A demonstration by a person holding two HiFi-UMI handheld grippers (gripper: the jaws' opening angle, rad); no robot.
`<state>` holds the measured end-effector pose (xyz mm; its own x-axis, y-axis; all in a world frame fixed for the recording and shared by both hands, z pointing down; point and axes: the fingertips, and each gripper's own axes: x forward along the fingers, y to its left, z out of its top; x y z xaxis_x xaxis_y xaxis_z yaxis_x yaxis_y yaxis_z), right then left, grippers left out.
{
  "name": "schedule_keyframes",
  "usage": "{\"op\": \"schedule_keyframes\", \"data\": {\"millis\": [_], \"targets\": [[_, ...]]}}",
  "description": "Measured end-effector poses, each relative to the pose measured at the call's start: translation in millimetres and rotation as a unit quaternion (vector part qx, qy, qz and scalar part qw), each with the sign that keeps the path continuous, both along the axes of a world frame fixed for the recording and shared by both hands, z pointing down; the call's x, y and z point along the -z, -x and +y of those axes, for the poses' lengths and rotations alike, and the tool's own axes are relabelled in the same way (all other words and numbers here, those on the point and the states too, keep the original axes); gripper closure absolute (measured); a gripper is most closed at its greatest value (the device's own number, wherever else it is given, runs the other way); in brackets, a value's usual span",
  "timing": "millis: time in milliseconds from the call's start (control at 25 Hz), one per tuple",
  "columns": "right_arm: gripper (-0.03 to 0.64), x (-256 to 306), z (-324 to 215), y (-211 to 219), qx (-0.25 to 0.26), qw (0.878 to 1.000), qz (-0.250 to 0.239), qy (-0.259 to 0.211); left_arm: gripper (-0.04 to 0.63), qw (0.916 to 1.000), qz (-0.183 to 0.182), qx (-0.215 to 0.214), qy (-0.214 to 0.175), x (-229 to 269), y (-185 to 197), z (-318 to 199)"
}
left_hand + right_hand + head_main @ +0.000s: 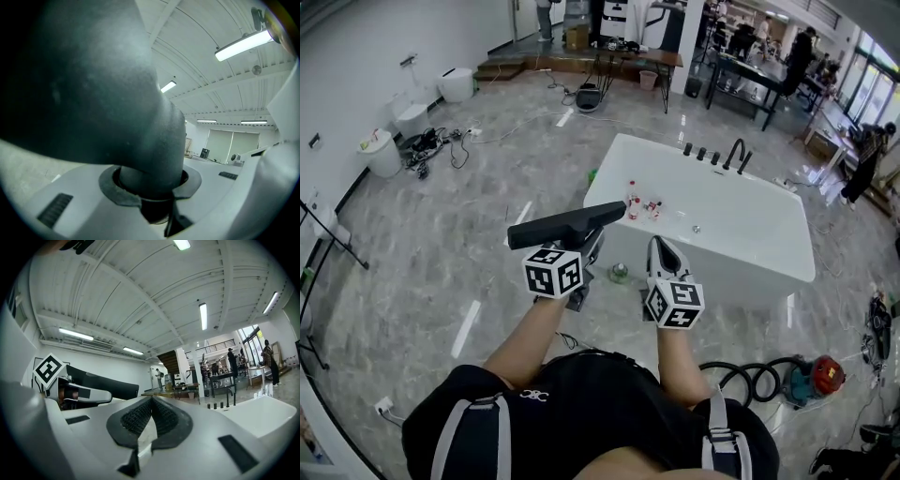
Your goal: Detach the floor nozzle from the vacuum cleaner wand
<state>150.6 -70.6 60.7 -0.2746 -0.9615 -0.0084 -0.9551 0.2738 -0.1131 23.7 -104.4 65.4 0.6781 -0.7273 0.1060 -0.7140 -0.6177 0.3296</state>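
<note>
Black floor nozzle (567,225) is lying crosswise with its neck clamped in the left gripper (589,247), while the right gripper (664,249) is hovering beside, closed and empty

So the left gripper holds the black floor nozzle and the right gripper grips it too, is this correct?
Not quite. The left gripper does hold the black floor nozzle, but the right gripper grips nothing: the right gripper view shows its jaws closed together and empty.
</note>
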Motion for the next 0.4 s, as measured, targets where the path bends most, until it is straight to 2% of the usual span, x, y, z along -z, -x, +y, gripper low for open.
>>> {"op": "schedule_keyframes", "data": {"millis": [200, 400], "targets": [[0.600, 1, -7, 0, 0.000, 1.000, -0.004, 0.001, 0.480, 0.9996, -0.023, -0.011, -0.011, 1, -4, -5], [0.600, -14, -5, 37, 0.034, 0.999, -0.038, 0.002, 0.480, 0.9988, -0.032, -0.026, 0.025, -19, 16, 0]]}}
